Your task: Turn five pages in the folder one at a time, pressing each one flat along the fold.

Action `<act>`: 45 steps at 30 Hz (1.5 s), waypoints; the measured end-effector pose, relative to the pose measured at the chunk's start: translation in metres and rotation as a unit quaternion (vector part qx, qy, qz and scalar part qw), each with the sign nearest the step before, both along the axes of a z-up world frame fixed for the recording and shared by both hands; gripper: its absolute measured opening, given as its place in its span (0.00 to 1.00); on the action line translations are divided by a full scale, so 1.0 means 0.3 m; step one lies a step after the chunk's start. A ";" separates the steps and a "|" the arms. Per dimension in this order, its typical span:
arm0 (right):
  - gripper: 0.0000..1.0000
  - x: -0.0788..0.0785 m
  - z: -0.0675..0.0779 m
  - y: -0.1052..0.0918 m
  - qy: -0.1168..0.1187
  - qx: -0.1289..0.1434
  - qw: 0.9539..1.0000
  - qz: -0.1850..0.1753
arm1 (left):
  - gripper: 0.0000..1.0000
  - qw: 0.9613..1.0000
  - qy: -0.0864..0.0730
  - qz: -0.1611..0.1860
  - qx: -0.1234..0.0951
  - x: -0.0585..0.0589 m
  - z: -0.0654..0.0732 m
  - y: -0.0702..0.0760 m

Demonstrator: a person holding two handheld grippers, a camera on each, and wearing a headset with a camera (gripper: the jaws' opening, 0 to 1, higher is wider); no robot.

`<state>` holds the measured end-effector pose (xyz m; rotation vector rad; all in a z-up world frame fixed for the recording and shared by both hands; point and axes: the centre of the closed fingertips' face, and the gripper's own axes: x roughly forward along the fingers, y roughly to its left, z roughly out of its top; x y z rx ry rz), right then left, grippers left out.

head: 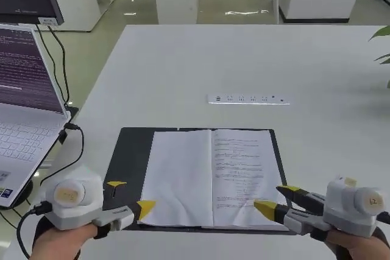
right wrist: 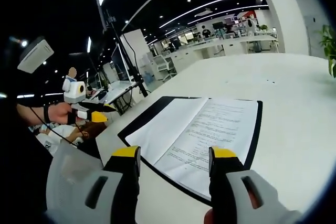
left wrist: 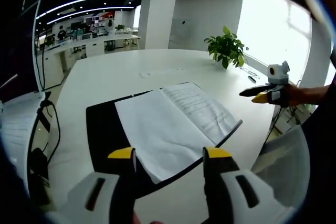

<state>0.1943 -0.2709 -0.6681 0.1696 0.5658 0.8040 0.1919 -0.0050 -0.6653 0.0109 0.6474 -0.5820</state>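
White table (head: 317,65) — open folder (head: 201,175) and power strip (head: 248,99) lie on it.

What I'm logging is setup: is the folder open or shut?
Open: the folder lies spread flat, blank page left of the fold, printed page right.

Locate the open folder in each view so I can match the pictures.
Head view: folder lower centre, near the bottom edge.
Left gripper view: folder at centre, just beyond the jaws.
Right gripper view: folder at centre, beyond the jaws.
Shared landmark: the leafy plant.
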 end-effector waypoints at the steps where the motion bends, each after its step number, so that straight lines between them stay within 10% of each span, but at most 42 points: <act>1: 0.53 -0.003 0.002 -0.008 -0.002 -0.003 1.000 0.000 | 0.51 1.000 -0.001 -0.001 0.002 -0.003 0.001 0.003; 29: 0.70 -0.117 -0.040 -0.119 -0.001 -0.050 0.999 -0.015 | 0.75 1.000 0.010 -0.021 -0.009 -0.102 -0.025 -0.022; 45: 0.69 -0.133 -0.035 -0.131 0.000 -0.053 0.998 -0.027 | 0.73 0.998 0.006 -0.065 -0.009 -0.049 -0.006 -0.155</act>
